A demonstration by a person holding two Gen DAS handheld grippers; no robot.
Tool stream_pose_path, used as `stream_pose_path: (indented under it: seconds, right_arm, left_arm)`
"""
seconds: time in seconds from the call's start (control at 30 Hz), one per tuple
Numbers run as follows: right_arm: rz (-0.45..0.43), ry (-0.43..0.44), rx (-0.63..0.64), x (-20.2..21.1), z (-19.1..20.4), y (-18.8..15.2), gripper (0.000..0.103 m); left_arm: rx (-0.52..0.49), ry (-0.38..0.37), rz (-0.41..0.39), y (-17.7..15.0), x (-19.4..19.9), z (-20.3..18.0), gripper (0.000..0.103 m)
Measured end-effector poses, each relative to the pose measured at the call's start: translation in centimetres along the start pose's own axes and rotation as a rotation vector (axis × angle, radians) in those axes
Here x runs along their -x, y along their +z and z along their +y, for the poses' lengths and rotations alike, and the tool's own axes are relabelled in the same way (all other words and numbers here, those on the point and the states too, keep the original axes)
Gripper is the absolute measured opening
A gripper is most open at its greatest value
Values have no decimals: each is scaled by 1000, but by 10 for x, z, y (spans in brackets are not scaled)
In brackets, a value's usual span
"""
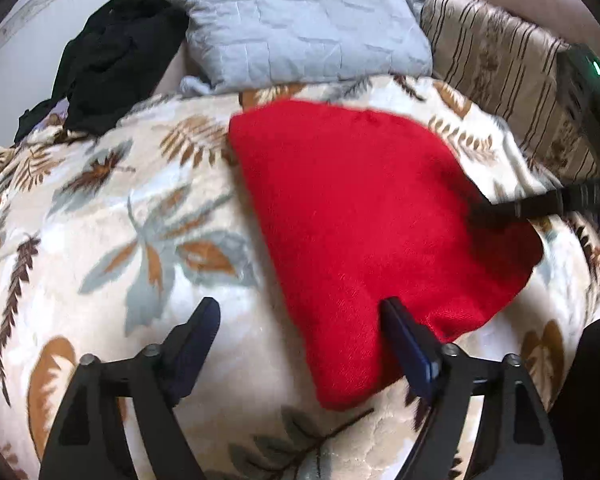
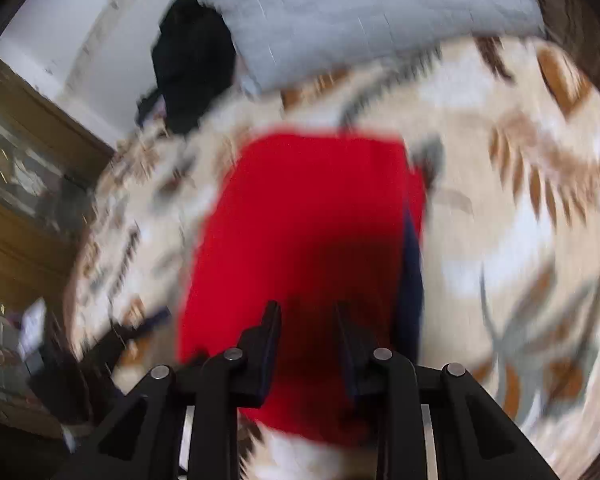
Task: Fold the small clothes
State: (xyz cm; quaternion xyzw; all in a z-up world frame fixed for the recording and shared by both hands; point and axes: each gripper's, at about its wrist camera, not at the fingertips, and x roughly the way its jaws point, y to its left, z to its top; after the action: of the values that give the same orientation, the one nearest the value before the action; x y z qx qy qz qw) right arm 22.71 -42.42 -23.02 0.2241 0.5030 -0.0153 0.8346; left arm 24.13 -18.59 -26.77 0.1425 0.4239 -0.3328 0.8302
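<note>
A red knit garment (image 1: 364, 220) lies folded flat on the leaf-print blanket (image 1: 140, 216). My left gripper (image 1: 300, 312) is open at the garment's near left edge; its right finger (image 1: 404, 332) lies on the red cloth and its left finger (image 1: 200, 328) is over the blanket. The right gripper's finger (image 1: 540, 204) reaches in from the right and touches the garment's right edge. In the blurred right wrist view, my right gripper (image 2: 308, 312) hovers open low over the red garment (image 2: 300, 220), holding nothing.
A grey pillow (image 1: 300, 24) and a pile of black clothes (image 1: 112, 56) lie at the far end of the bed. A striped brown cushion (image 1: 500, 64) is at the right. A wooden cabinet (image 2: 20, 184) stands left of the bed.
</note>
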Motion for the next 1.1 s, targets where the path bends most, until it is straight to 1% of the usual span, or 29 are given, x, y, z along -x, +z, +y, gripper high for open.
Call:
stream_pose_path:
  seconds: [0.07,0.1,0.2,0.3,0.37,0.43,0.63,0.77,0.83,0.87,0.97,1.03,1.1]
  right_arm:
    - [16,-32,3,-13,-9,-19,31]
    - [1,-37,12,-13,-9,-25,31]
    - [-6,-54,14,-3,0,-24,31]
    - [-52,-24,12,12,8,-12,33]
    - [-83,-48,20,16,12,0,33]
    - [-104,-71,24,15,15,13,33]
    - [-108,-146,-1,-15,15,60,33]
    - [-118,-174,-77,-40,-5,87,31]
    - [-95,-173,-101,-56,-17,95,31]
    - [-98,-176,-95,-60,-17,98,31]
    - [-99,-191,-70,-56,-12,100,31]
    - [-110,-178,-62,-49,-8,99,31]
    - [-121,-146,-39,-43,-1,98,31]
  left_arm:
    - [17,0,9,-2,-1,0,84]
    - [23,2,4,-1,2,1,84]
    - [24,24,-7,-1,10,1,84]
    - [8,51,-30,-1,18,-2,84]
    - [-9,84,-52,0,24,-2,84]
    - [-14,100,-68,0,27,-2,84]
    - [-51,142,-93,4,28,-4,84]
    - [-72,150,-91,5,24,-6,84]
    - [-77,152,-88,5,22,-6,84]
    - [-79,153,-87,5,22,-6,84]
    - [-84,158,-85,5,21,-7,84]
    - [-78,158,-82,5,22,-6,84]
    - [-72,157,-83,5,23,-5,84]
